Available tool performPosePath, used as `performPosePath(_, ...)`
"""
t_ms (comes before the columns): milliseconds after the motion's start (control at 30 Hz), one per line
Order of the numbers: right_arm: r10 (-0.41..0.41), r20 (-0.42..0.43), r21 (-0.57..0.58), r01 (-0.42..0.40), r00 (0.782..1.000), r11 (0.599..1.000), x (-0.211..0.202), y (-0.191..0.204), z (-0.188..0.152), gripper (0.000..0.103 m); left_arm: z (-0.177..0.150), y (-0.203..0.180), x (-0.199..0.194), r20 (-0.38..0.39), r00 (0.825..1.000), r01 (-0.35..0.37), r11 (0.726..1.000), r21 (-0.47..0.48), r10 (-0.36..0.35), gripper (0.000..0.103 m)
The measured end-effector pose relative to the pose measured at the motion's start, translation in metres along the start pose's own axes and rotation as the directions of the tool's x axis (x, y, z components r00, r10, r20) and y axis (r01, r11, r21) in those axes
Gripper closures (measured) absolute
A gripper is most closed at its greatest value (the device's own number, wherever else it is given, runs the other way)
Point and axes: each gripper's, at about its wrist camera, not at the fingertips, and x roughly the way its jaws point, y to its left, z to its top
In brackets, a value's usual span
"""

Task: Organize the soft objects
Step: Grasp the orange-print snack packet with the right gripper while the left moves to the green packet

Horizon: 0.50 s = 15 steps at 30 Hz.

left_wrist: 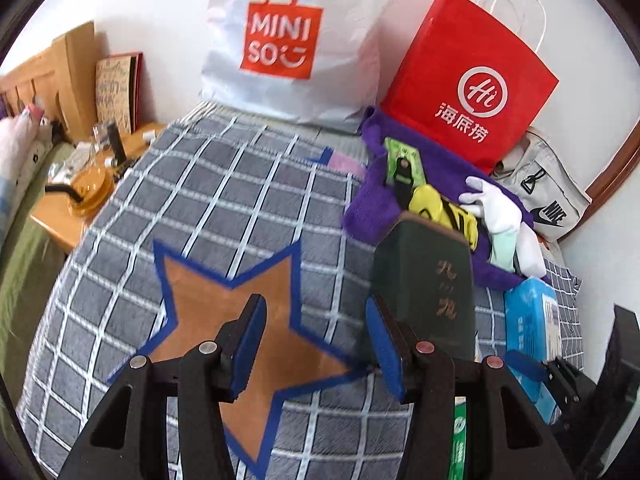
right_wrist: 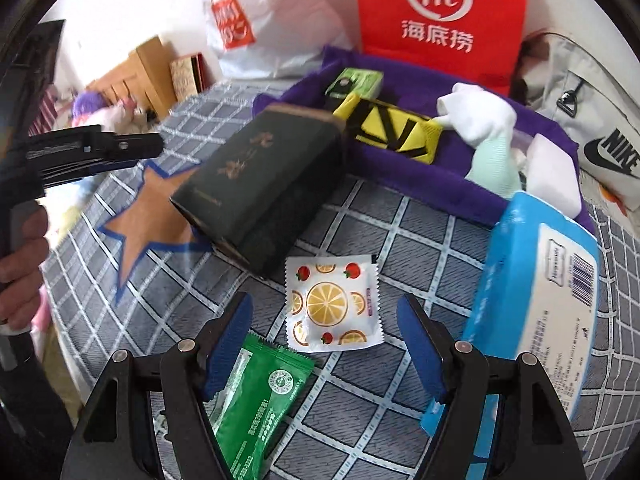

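L gripper (left_wrist: 316, 344) hangs over the checked bedspread (left_wrist: 224, 184) w/ fingers spread, nothing between them; under it a brown star (left_wrist: 240, 320) edged in blue tape. R gripper (right_wrist: 326, 344) also spread wide, empty, low over the bedspread; a white sachet (right_wrist: 332, 304) w/ lemon print lies flat between its fingers, not touching either. Green packet (right_wrist: 260, 396) sits just by the R gripper's left finger, partly under it. Dark box (right_wrist: 260, 184) lies tilted just beyond the sachet, one end over the star's edge. Blue tissue pack (right_wrist: 536, 300) just right of the R gripper. Soft stuff is on the purple towel (right_wrist: 460, 184) at the far right of the bed: yellow-black item (right_wrist: 396, 132), white sock (right_wrist: 480, 116), pale green sock (right_wrist: 492, 164), small green pack (right_wrist: 356, 80). Behind the towel: red bag (left_wrist: 468, 80), white Miniso bag (left_wrist: 296, 44), grey Nike bag (left_wrist: 548, 196). Wood nightstand (left_wrist: 68, 224) left of bed, cluttered.
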Motion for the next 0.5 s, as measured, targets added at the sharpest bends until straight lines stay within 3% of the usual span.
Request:
performPosePath(300, -0.107, -0.123, -0.073, 0.099, 0.987, 0.992, 0.039, 0.013, 0.003, 0.035, -0.015, 0.025, 0.007, -0.014, 0.998, 0.063, 0.997, -0.044, -0.064, 0.053)
performPosePath(500, -0.072, -0.139, -0.027, 0.068, 0.988, 0.997, 0.045, 0.003, 0.005, 0.035, -0.016, 0.037, 0.011, -0.019, 0.995, 0.101, 0.992, -0.074, -0.103, 0.053)
